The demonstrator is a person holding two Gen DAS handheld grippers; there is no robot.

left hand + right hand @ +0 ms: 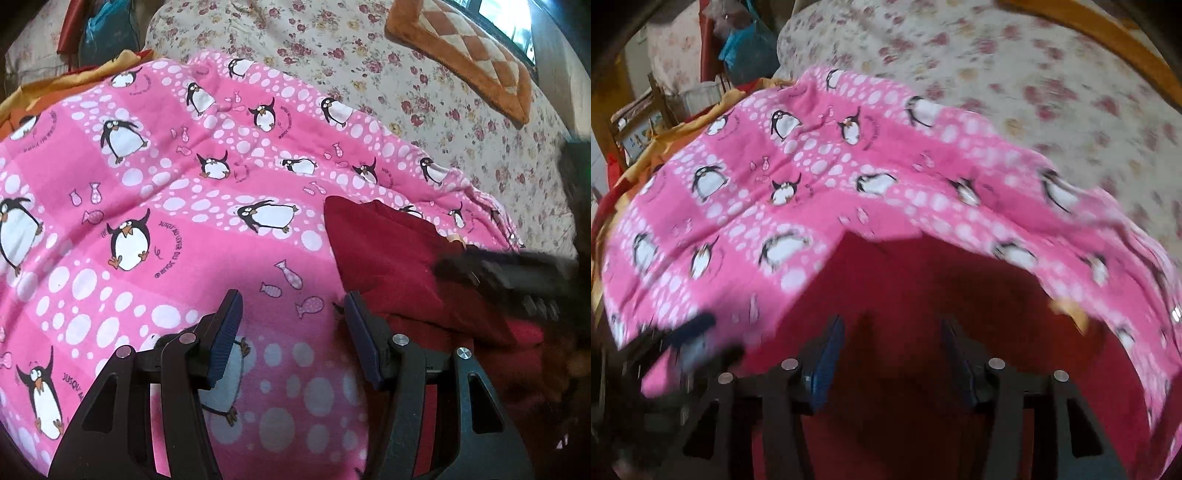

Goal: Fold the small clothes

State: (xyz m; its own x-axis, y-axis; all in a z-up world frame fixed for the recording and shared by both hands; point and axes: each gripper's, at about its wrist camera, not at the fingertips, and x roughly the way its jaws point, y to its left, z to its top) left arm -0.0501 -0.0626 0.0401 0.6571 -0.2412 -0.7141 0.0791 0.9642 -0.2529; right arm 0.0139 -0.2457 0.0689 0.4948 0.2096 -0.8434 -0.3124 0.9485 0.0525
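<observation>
Hovering over the pink blanket (pixel 155 206), left gripper (pixel 293 325) spread and empty, right gripper (pixel 892 347) spread above the red garment (pixel 923 288).

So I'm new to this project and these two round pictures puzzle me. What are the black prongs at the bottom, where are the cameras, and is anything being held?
There is no robot here. A person holds a two-finger gripper in each hand, and each gripper carries a wide-angle camera looking forward along its fingers. That is why each picture is rounded and shows black prongs at the bottom.

One picture comes from the left gripper. It is open over a pink penguin blanket and holds nothing. The dark blurred shape at its right edge is the right gripper, seen from the side.

The other picture comes from the right gripper itself and is blurred. Its fingers stand apart over a red garment lying on the blanket; I see no grip.

Beneath is a floral bedcover, with an orange cushion farther back.
</observation>
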